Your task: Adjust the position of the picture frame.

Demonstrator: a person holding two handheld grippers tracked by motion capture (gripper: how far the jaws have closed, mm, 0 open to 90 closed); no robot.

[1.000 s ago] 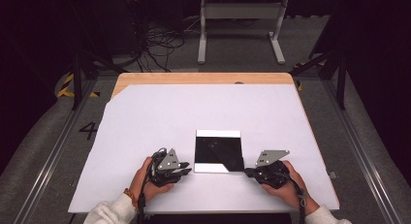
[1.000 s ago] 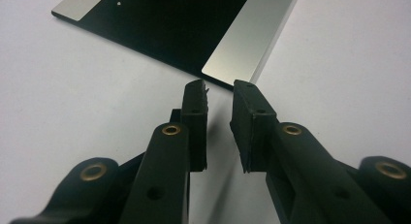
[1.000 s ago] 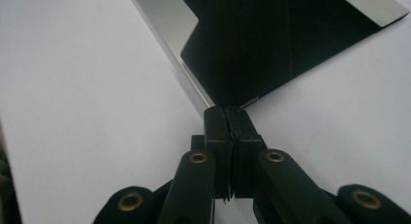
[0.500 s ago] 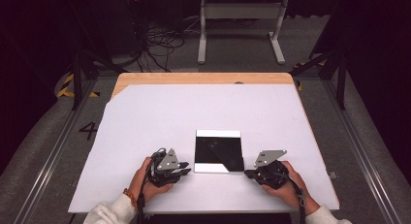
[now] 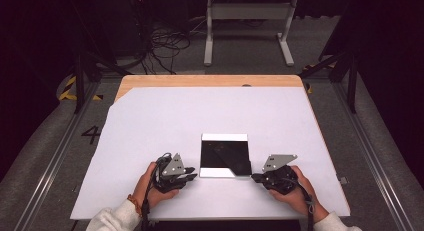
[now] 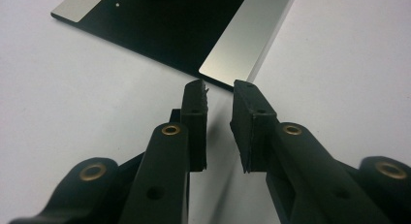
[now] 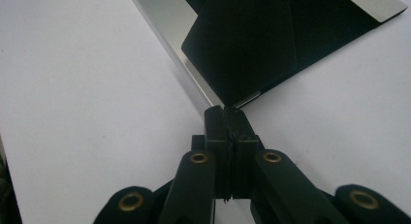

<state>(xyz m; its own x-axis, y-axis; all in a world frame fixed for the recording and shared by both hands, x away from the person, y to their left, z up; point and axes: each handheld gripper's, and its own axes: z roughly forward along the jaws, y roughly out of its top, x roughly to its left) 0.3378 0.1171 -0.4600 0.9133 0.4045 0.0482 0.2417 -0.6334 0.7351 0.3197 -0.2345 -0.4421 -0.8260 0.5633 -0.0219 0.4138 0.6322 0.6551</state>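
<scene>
I am holding both grippers on the near side of the table, flanking the black sheet (image 5: 224, 155): left gripper (image 5: 192, 177) slightly apart at its near-left corner, right gripper (image 5: 255, 178) pressed together at its near-right corner, equally close.

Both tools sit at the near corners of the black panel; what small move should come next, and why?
Probably ease the left tool forward onto the black panel's near corner. Its jaws stand slightly apart just short of that corner, while the right tool is shut at the opposite corner.
</scene>
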